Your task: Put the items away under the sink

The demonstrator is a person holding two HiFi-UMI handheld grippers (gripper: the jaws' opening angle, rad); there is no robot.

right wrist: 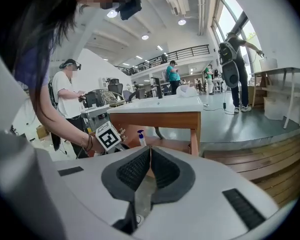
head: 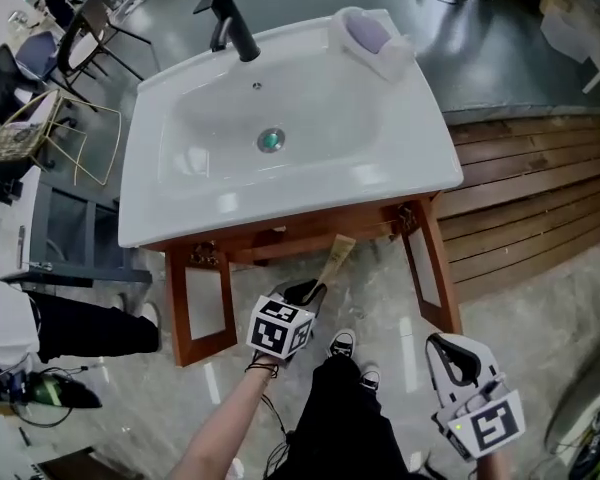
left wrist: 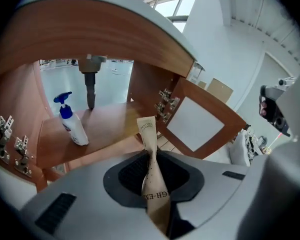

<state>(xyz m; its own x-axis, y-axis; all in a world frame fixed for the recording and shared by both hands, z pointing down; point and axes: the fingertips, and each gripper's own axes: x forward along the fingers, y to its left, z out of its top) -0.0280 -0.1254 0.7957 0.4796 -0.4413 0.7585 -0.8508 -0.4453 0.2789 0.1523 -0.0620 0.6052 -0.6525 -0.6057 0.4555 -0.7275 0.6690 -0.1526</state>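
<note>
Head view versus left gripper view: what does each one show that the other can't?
Only the head view shows the top of the white sink, its black faucet, the soap dish at the back corner and the right hand-held gripper.

Only the left gripper view looks inside the cabinet. It shows a white spray bottle with a blue head standing on the wooden shelf, and the drain pipe coming down near it.

Both show the left hand-held gripper clamped on a tan tube, and an open cabinet door.
</note>
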